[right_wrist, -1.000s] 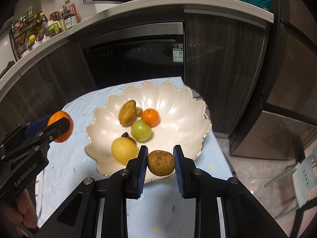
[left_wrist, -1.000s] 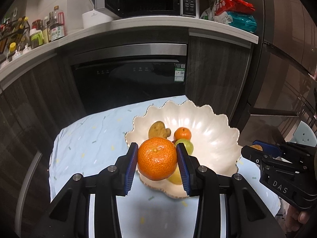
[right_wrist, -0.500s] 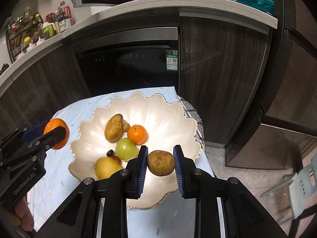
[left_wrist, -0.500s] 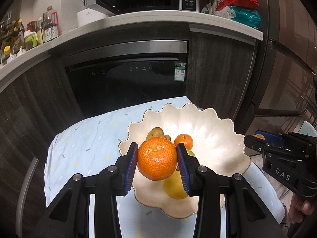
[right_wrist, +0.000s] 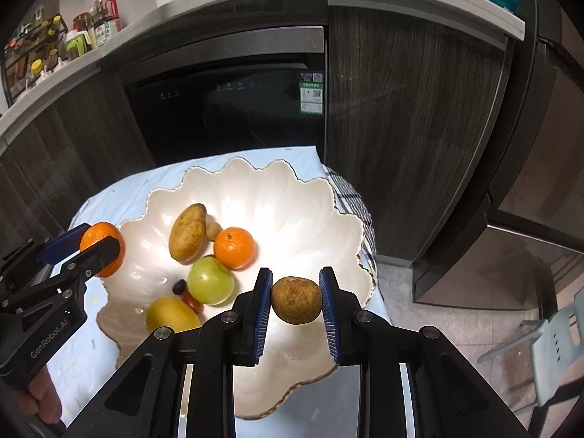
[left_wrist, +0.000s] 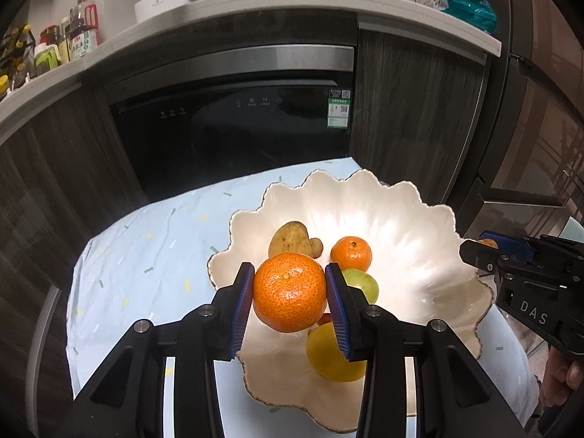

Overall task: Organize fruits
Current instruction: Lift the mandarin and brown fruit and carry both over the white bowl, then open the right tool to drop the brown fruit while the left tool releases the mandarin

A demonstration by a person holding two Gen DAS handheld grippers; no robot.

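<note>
My left gripper (left_wrist: 289,292) is shut on a large orange (left_wrist: 289,291) and holds it above the near left rim of the white scalloped bowl (left_wrist: 408,211). My right gripper (right_wrist: 296,301) is shut on a brown round fruit (right_wrist: 296,300) above the bowl's (right_wrist: 292,197) near right part. The bowl holds a small orange (right_wrist: 233,247), a green apple (right_wrist: 210,280), a long brown fruit (right_wrist: 188,231), a yellow fruit (right_wrist: 171,314) and small dark and red pieces. The left gripper with its orange (right_wrist: 104,244) shows at the left of the right wrist view.
The bowl stands on a small table with a light blue cloth (left_wrist: 146,255). Behind it are a dark built-in oven (left_wrist: 233,124) and dark wood cabinets. A counter (left_wrist: 277,3) above holds bottles and bags. A pale chair (right_wrist: 558,332) stands on the floor at the right.
Both grippers have moved forward over the bowl, each still holding its fruit; the bowl now looks closer and lower in both views.
</note>
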